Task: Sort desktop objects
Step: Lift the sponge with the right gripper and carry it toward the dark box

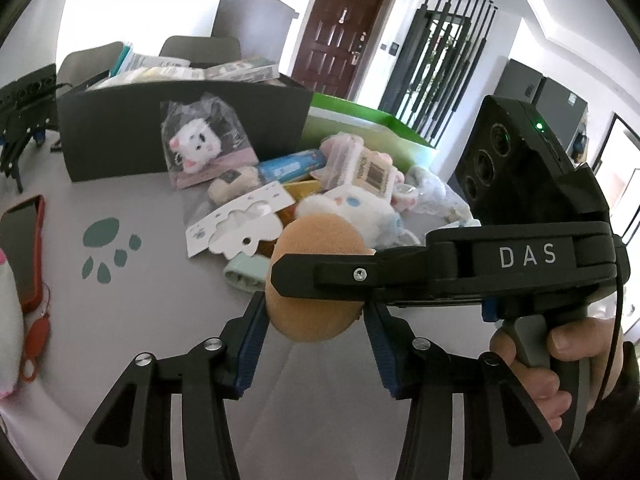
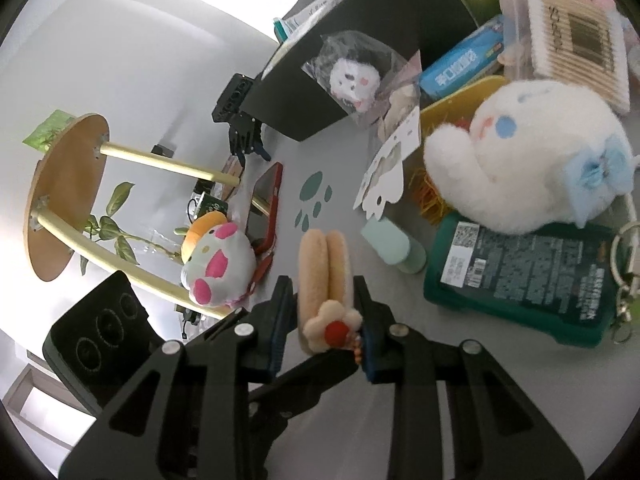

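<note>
Both grippers hold one tan plush pad [image 1: 316, 280] above the grey desk. My left gripper [image 1: 316, 316] clamps its lower edge between the blue pads. My right gripper [image 2: 324, 316] is shut on the same pad [image 2: 324, 268], near its cream flower with a red centre [image 2: 334, 326]; its black body [image 1: 460, 268] crosses the left wrist view. Behind lies a pile: a white plush with a blue bow [image 2: 532, 160], a green packet [image 2: 528, 276], a cotton swab box [image 2: 576, 44], a mint case [image 2: 392, 248], a bagged cat plush [image 1: 200, 140].
A black box [image 1: 180, 120] full of packets stands at the back, a green box [image 1: 360, 120] beside it. A red-cased phone [image 1: 24, 248] and a white-pink plush [image 2: 218, 268] lie at the left. A green paw print [image 1: 108, 248] marks the desk.
</note>
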